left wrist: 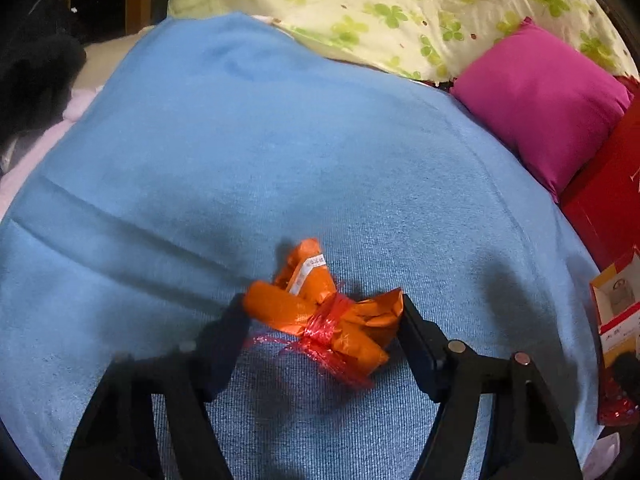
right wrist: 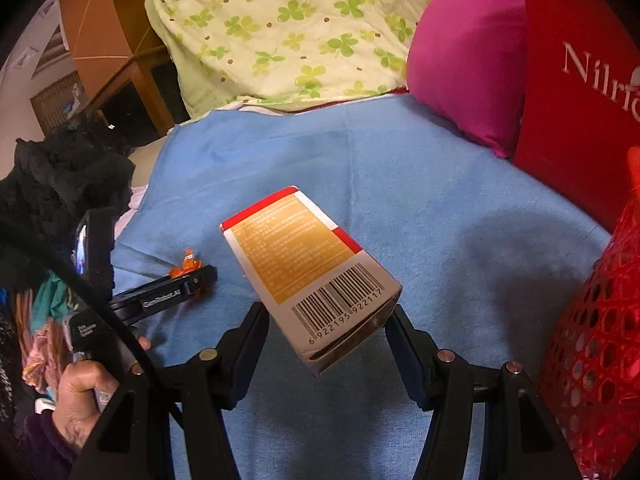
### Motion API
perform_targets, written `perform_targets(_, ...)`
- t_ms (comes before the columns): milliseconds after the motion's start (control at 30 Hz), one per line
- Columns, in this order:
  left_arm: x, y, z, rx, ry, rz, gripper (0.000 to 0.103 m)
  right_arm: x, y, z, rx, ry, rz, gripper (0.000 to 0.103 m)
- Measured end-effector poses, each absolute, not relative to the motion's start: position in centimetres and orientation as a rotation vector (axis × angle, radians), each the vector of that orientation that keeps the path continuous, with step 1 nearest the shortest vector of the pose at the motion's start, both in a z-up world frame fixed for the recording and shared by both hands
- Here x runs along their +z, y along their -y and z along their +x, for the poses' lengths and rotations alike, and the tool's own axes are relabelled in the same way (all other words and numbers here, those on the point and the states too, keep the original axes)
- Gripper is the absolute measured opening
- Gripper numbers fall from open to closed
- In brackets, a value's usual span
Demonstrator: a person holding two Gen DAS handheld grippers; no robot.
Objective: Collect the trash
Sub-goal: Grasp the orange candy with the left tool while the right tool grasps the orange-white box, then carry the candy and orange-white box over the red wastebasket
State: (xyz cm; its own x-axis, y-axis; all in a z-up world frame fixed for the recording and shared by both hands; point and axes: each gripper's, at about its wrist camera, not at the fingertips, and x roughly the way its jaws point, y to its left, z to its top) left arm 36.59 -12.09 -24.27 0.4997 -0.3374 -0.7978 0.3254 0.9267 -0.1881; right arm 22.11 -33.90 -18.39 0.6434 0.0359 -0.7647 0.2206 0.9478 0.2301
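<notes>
Left gripper (left wrist: pixel 324 312): fingers closed against both ends of an orange wrapper (left wrist: pixel 320 312), crumpled and tied round the middle with red film. The wrapper sits low over the blue blanket (left wrist: pixel 240 160); contact with the cloth cannot be told.

Right gripper (right wrist: pixel 326 320): fingers clamped on the lower end of a box (right wrist: pixel 308 264), white and tan with red corners, barcode facing the camera. The box tilts up and away, raised above the blanket.

Right wrist view also shows the left gripper at left, lying low across the blanket with the wrapper at its tip, a hand (right wrist: pixel 80 396) on its handle.

Surroundings: pink pillow (left wrist: pixel 540 100) at the blanket's far right; clover-print quilt (left wrist: pixel 380 8) behind; red bag (right wrist: pixel 576 92) with white lettering beside the pillow; red mesh basket (right wrist: pixel 600 348) at right edge; dark clothing (right wrist: pixel 60 176) at left.
</notes>
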Motion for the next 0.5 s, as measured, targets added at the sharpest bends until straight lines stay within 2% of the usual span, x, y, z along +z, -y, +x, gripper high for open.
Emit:
perform_targets(167, -22.1, 11.7, 34.2, -0.417, -0.89, 0.003, 0.072, -17.2, 33.6, 21.1, -0.121, -0.805, 0.259, 0.063)
perform_targets(500, -15.2, 11.9, 23.2, -0.369, -0.709, 0.148, 0.072, -12.5, 33.5, 16.4, -0.118, -0.56, 0.234, 0.063)
